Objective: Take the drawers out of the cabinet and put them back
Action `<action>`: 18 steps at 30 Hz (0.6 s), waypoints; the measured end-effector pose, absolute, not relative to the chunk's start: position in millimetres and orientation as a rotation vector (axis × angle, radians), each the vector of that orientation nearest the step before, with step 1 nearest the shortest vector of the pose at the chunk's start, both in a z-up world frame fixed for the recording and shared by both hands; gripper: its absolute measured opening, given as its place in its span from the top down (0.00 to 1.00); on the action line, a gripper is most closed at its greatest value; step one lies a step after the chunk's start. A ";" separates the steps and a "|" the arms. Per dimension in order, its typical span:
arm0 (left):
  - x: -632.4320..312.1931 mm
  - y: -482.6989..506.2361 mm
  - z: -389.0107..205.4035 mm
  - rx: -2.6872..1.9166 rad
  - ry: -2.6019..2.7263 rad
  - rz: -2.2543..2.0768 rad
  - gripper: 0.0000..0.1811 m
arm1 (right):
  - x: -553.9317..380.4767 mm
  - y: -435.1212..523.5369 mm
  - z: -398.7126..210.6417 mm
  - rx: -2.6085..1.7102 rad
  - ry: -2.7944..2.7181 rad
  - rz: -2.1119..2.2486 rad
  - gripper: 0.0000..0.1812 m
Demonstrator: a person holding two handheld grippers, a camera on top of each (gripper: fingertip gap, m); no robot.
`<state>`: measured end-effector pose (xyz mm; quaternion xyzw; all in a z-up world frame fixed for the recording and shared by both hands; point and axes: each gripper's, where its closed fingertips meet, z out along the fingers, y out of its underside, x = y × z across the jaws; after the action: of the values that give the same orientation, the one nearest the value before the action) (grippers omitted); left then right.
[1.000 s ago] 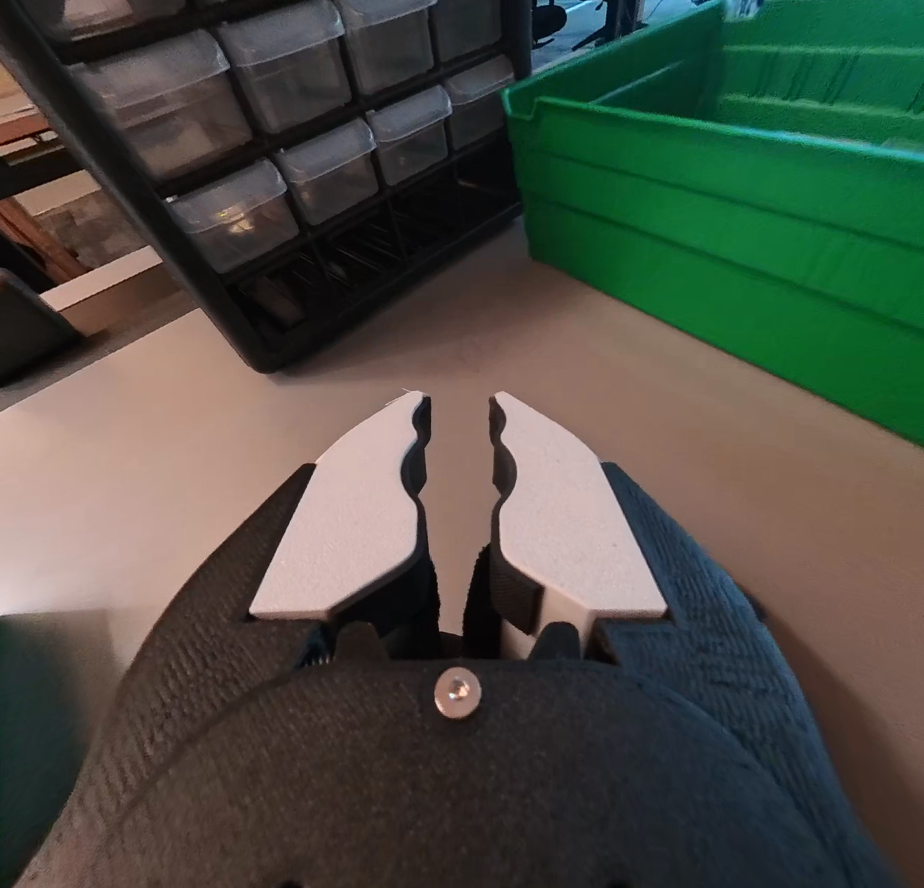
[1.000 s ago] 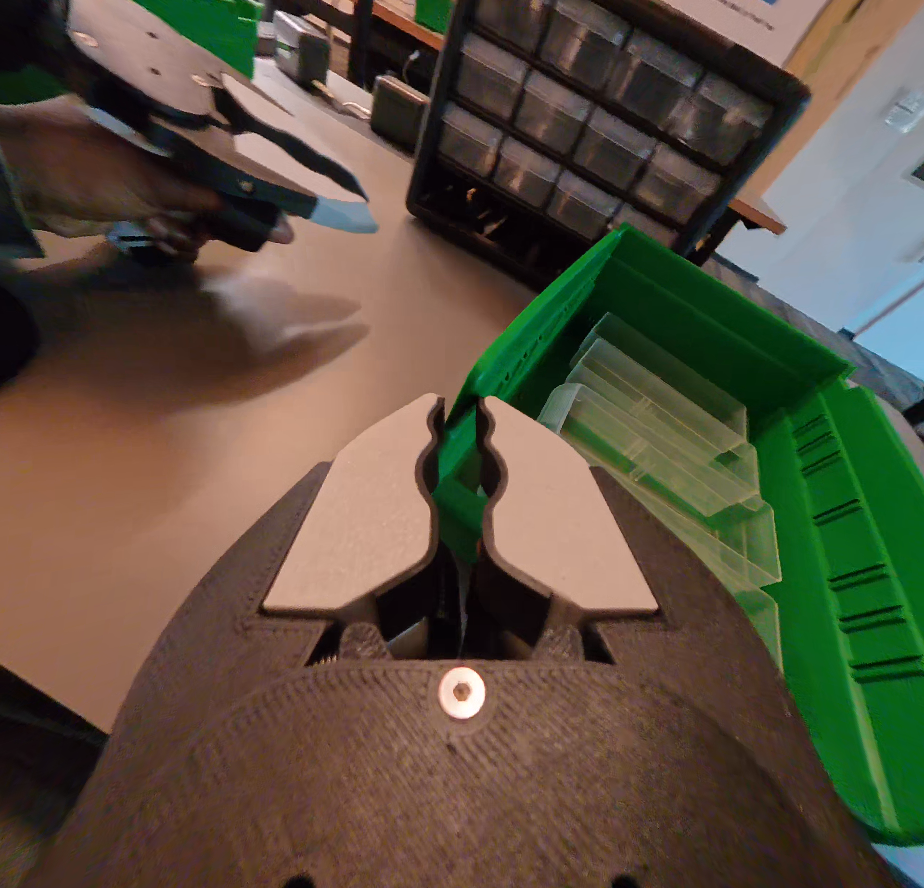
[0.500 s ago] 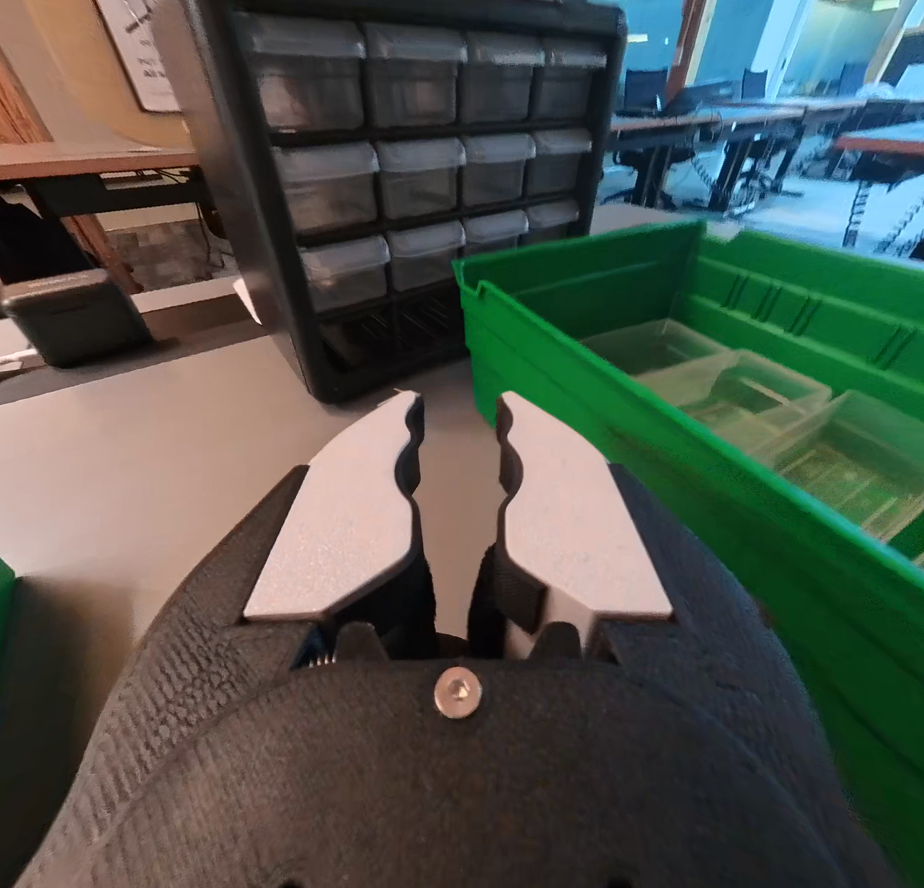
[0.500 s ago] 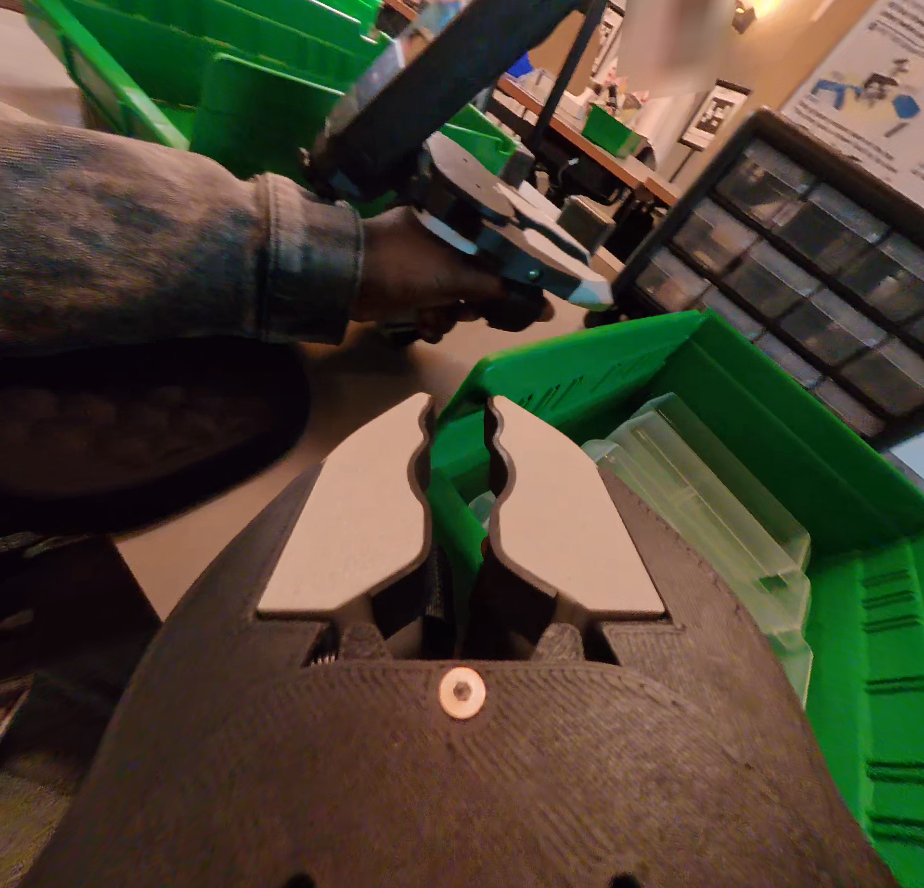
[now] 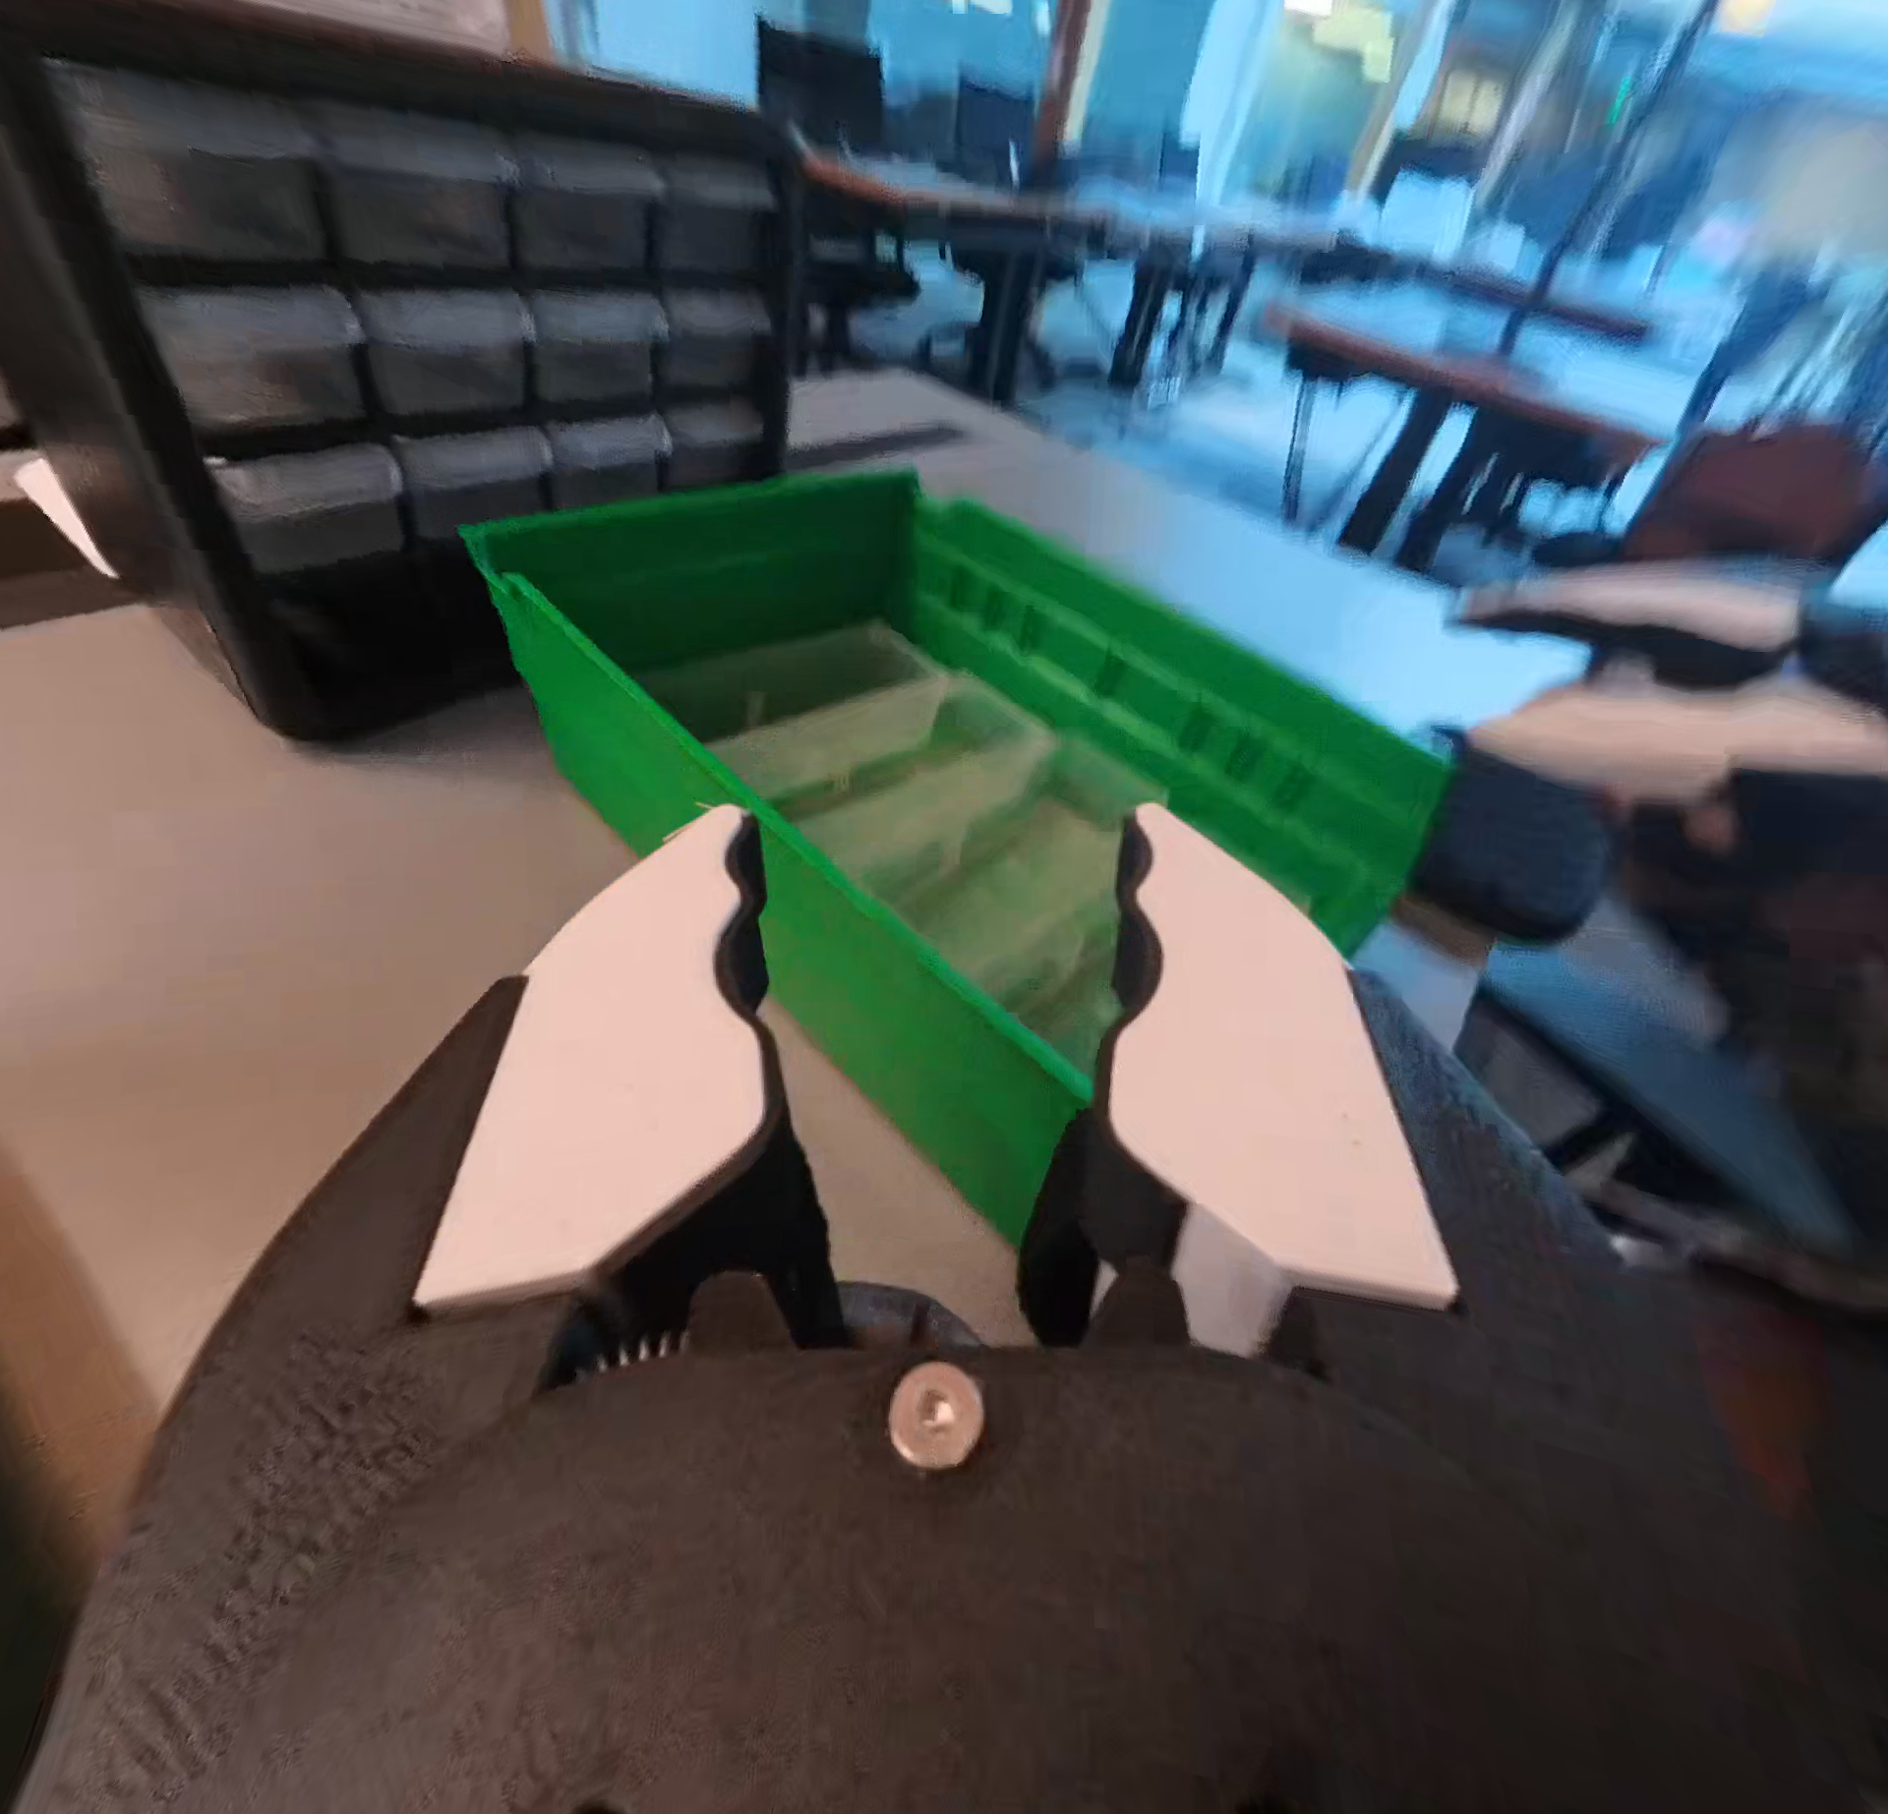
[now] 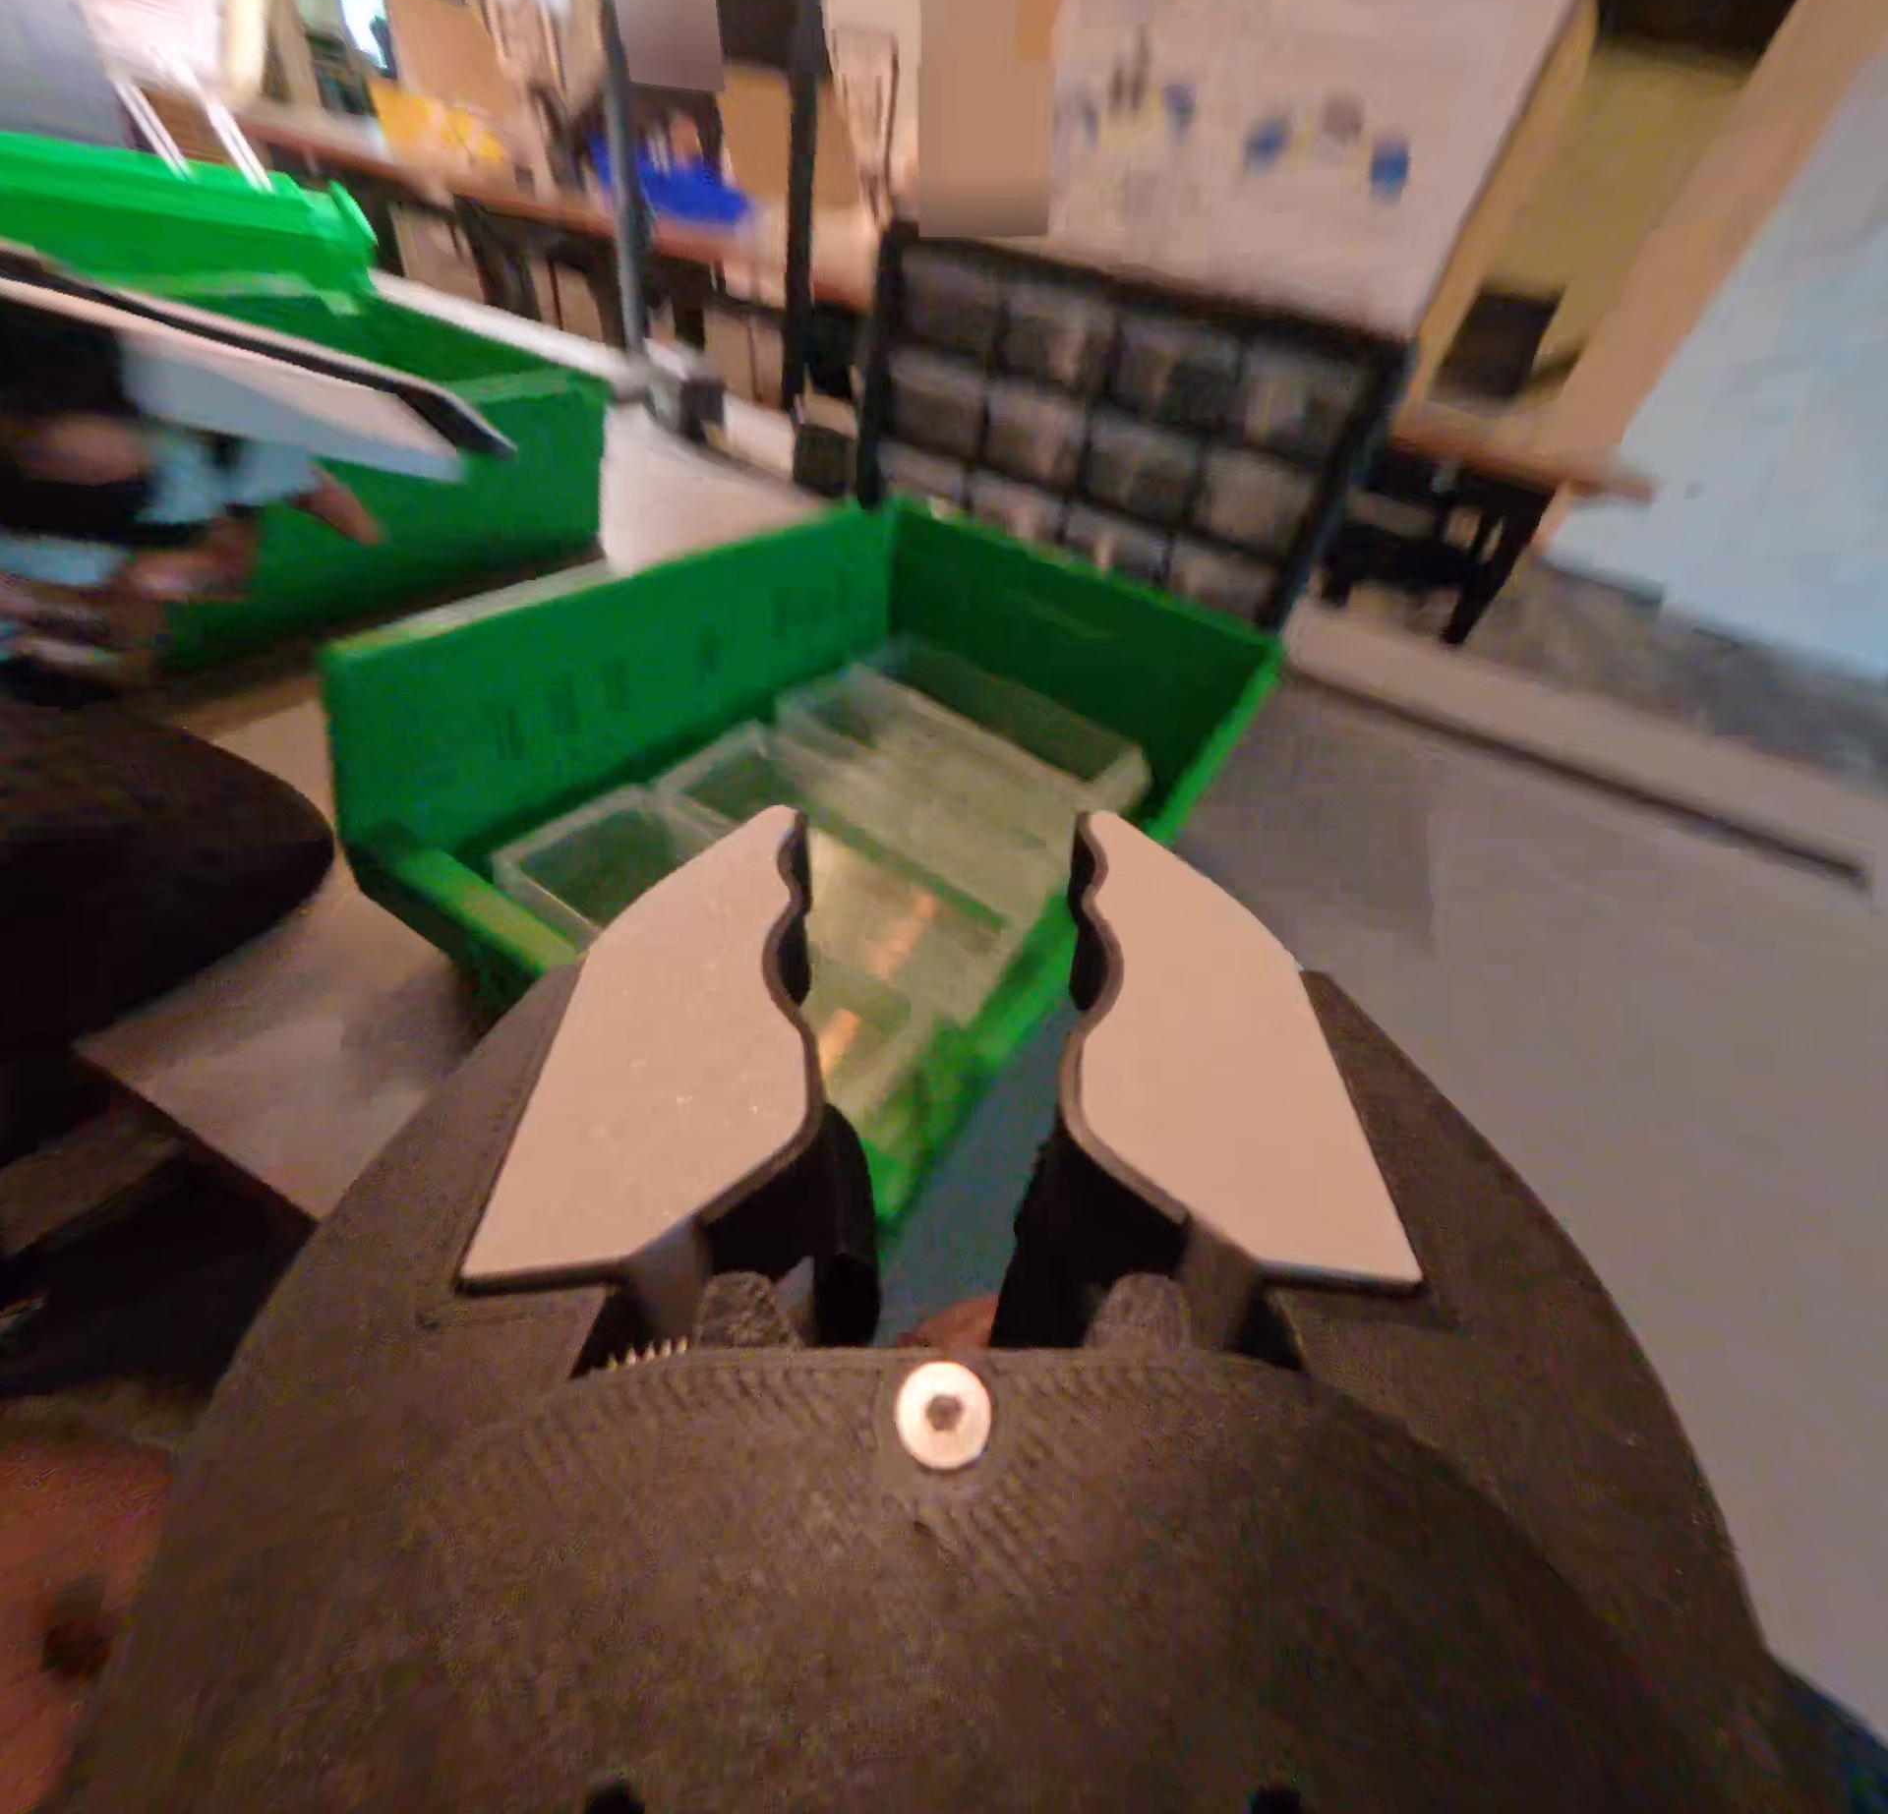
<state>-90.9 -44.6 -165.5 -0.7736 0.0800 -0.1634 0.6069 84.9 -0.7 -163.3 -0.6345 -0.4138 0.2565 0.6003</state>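
A black cabinet [image 5: 409, 355] of small clear drawers stands at the back of the table; its bottom row looks empty. It also shows in the right wrist view [image 6: 1114, 437]. In front of it a green bin [image 5: 889, 1009] holds several clear drawers [image 5: 919, 774], seen again in the right wrist view [image 6: 919, 825] inside the bin [image 6: 572, 703]. My left gripper [image 5: 940, 835] is open and empty, raised above the bin's near left wall. My right gripper [image 6: 935, 835] is open and empty, raised above the bin's near end. Both views are blurred.
A second green bin [image 6: 307, 355] stands at the left. The other gripper [image 6: 307, 406] and a hand show at the left of the right wrist view. Desks and chairs [image 5: 1430, 355] stand beyond the table's [image 5: 255, 897] far edge.
Both grippers have opened from nearly shut. Both have risen and swung round, so each view now looks down into the green bin with the cabinet behind it.
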 end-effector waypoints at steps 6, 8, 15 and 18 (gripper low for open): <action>-61.2 -31.4 -196.4 -1.938 0.298 -0.430 0.70 | 98.3 12.6 -232.9 -1.828 -1.177 0.588 0.66; -63.3 -26.9 -204.7 -1.956 0.311 -0.251 0.80 | 88.8 8.7 -239.0 -1.799 -1.222 0.567 0.79; -113.7 -35.8 -203.7 -1.965 0.292 0.452 0.90 | 62.8 8.2 -238.1 -1.690 -1.168 0.513 0.87; -135.3 -46.4 -194.8 -1.989 0.229 0.521 0.78 | 54.5 6.8 -238.0 -1.669 -1.168 0.504 0.88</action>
<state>-135.3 -46.4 -194.8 -0.8263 0.0952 0.2165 0.5112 54.5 6.8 -238.0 -0.6897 -0.4826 0.2082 0.4980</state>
